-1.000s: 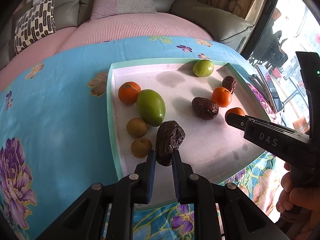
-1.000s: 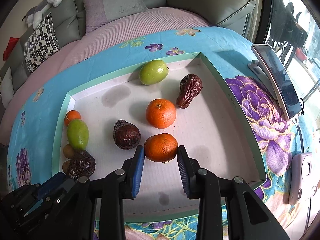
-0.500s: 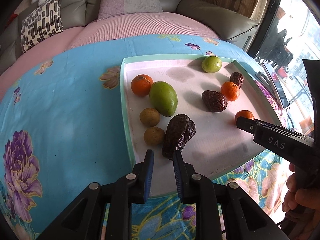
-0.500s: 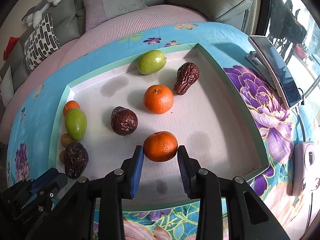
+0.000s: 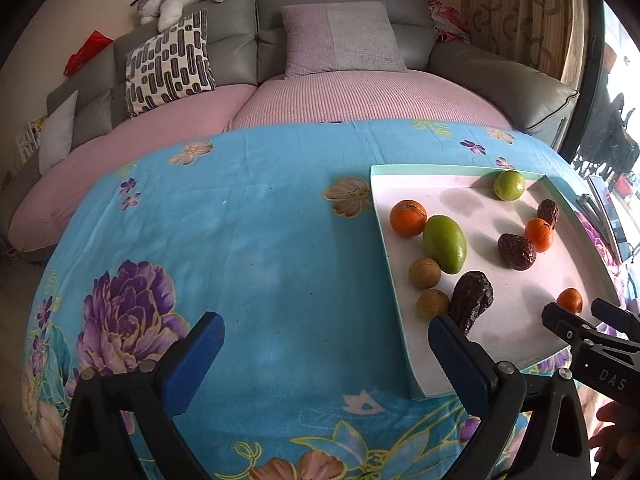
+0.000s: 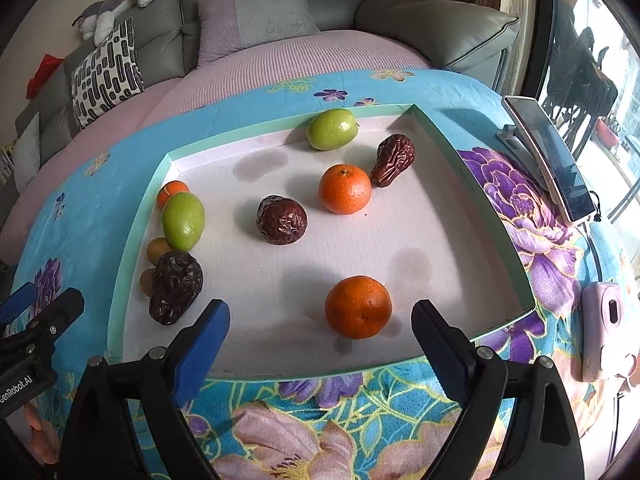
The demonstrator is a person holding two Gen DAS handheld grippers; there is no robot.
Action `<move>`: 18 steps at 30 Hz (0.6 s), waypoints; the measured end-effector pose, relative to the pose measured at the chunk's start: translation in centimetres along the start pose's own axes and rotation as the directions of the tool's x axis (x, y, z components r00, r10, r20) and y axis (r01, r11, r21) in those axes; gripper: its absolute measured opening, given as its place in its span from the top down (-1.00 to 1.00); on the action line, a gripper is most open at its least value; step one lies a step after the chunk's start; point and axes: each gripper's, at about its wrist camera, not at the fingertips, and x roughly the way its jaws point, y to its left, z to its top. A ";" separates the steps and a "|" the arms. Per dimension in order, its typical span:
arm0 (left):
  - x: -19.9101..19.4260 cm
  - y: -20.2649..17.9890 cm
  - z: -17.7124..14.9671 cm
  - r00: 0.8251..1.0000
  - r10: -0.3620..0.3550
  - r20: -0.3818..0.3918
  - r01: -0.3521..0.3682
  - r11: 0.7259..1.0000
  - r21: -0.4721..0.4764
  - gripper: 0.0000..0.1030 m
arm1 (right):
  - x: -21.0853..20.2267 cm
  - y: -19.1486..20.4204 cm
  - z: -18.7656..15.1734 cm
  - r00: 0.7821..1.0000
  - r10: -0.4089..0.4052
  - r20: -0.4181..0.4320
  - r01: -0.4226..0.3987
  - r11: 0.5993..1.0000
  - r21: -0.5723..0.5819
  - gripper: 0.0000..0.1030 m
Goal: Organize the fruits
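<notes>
Blue-padded, the right gripper (image 6: pixel 320 330) stands spread wide, empty, around the near round orange tangerine (image 6: pixel 358 307) in the white mint-rimmed tray (image 6: pixel 500 224). The left gripper (image 5: pixel 326 344), equally spread, hovers over the turquoise flowered tablecloth (image 5: pixel 240 240); its right finger nearly touches a wrinkled dark-brown date (image 5: pixel 472 300). Only the right view shows the propped phone (image 6: pixel 552 160) far right.

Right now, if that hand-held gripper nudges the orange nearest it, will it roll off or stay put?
The orange is round and sits free on the flat tray, so it would probably roll. The raised rim should stop it leaving. Its dimpled skin looks firm, so the open right hand-held gripper could likely close on it without slipping.
</notes>
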 end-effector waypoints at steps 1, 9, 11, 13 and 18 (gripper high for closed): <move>-0.1 0.5 -0.1 1.000 0.023 0.006 -0.023 1.000 -0.003 -1.00 | -0.2 0.3 -0.1 1.000 0.006 0.008 -0.006 1.000 -0.004 -0.83; -1.7 4.1 -0.9 0.989 0.144 0.038 -0.143 0.989 -0.032 -1.00 | -2.2 2.7 -0.5 0.998 0.009 0.069 -0.006 0.999 -0.044 -0.84; -1.8 4.9 -1.1 0.987 0.161 0.026 -0.159 0.986 -0.055 -1.00 | -2.2 3.2 -0.5 0.998 0.020 0.066 -0.015 0.998 -0.065 -0.84; -1.9 5.6 -1.1 0.983 0.182 0.016 -0.180 0.980 -0.082 -1.00 | -2.0 3.9 -0.5 0.998 0.017 0.061 -0.011 0.996 -0.092 -0.84; -1.6 5.8 -1.4 0.970 0.244 -0.002 -0.243 0.966 -0.084 -1.00 | -1.3 4.5 -0.6 0.999 0.013 0.037 -0.009 0.993 -0.117 -0.84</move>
